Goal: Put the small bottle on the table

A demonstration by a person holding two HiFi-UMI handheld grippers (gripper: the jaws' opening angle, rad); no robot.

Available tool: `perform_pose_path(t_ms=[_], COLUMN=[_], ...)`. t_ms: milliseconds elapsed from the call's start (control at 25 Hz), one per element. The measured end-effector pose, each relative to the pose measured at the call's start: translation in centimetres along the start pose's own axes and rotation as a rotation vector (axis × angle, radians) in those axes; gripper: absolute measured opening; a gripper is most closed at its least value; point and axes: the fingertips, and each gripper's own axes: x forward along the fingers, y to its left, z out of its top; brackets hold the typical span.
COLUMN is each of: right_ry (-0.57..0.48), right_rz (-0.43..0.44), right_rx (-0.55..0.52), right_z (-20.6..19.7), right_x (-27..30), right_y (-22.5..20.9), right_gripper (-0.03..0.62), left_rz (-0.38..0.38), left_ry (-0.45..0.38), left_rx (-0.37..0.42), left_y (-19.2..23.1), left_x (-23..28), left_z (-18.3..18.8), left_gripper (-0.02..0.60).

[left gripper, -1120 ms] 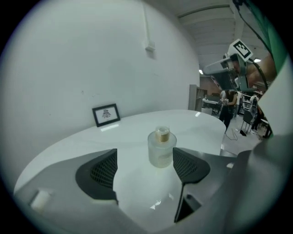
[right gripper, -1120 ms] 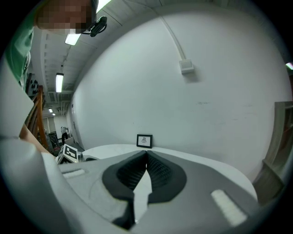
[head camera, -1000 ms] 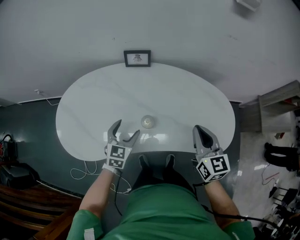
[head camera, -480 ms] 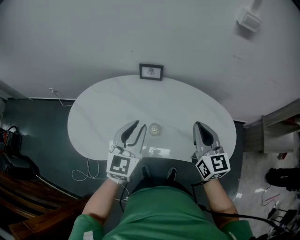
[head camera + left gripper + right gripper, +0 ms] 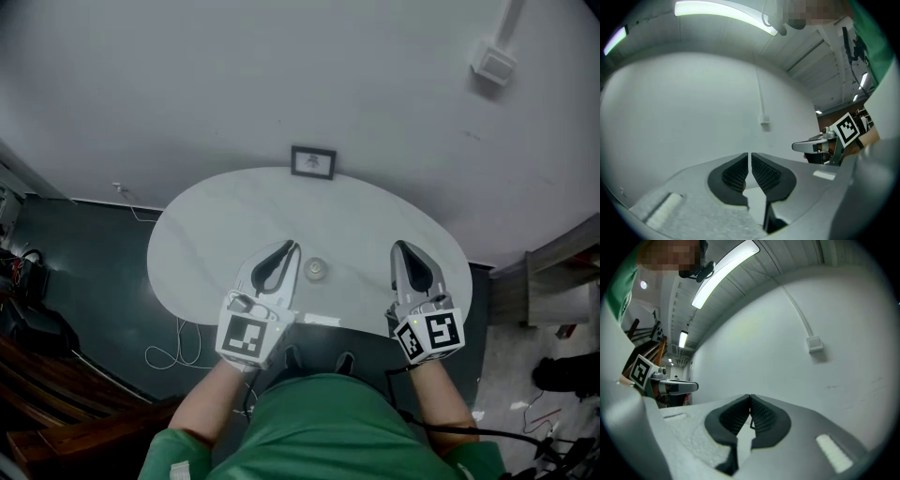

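On the white oval table [image 5: 202,234], close to its near edge, the small bottle [image 5: 317,270] stands upright, seen from above as a pale round top. It sits between the two grippers, much nearer the left one and well apart from the right. The left gripper [image 5: 292,247] reaches over the near part of the table, its tips just beside the bottle on the bottle's left, not touching it. Its jaws are closing, with only a thin slit between the ribbed black pads [image 5: 736,172] and nothing caught between them; the bottle is free of them. The right gripper [image 5: 400,246] is held over the table's near right side with its jaws pressed together and empty, pointing toward the wall. Each gripper carries a cube with square black-and-white markers, the left cube [image 5: 246,336] and the right cube [image 5: 429,334] both showing near the person's wrists. A small dark picture frame [image 5: 313,161] stands at the far edge of the table against the pale wall. High on that wall to the right is a small white box [image 5: 493,64] with a thin conduit running up from it. The person wears a green shirt [image 5: 319,427], and a white cable [image 5: 173,352] lies looped on the dark floor by the table's left side.
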Motion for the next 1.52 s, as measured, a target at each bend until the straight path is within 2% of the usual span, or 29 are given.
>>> perform_pose_path(t_ms=[480, 720, 1200, 1520], right_ry=[-0.163, -0.202, -0.186, -0.173], right_rz=[0.050, 0.058, 0.053, 0.060], right_rx=[-0.201, -0.227, -0.241, -0.244], right_z=[6.7, 8.1, 8.0, 7.5], right_x=[-0.5, -0.3, 0.7, 1.1], right_y=[2.9, 2.9, 2.6, 2.7], right_gripper=[0.002, 0.003, 0.003, 0.002], left_rz=[-0.003, -0.021, -0.016, -0.017], left_ry=[-0.137, -0.138, -0.074, -0.064], left_rx=[0.099, 0.086, 0.126, 0.100], left_y=[-1.4, -1.8, -1.6, -1.4], left_x=[-1.0, -0.4, 0.7, 1.0], left_z=[5.8, 6.0, 4.2, 3.7], left_gripper=[0.012, 0.009, 0.009, 0.011])
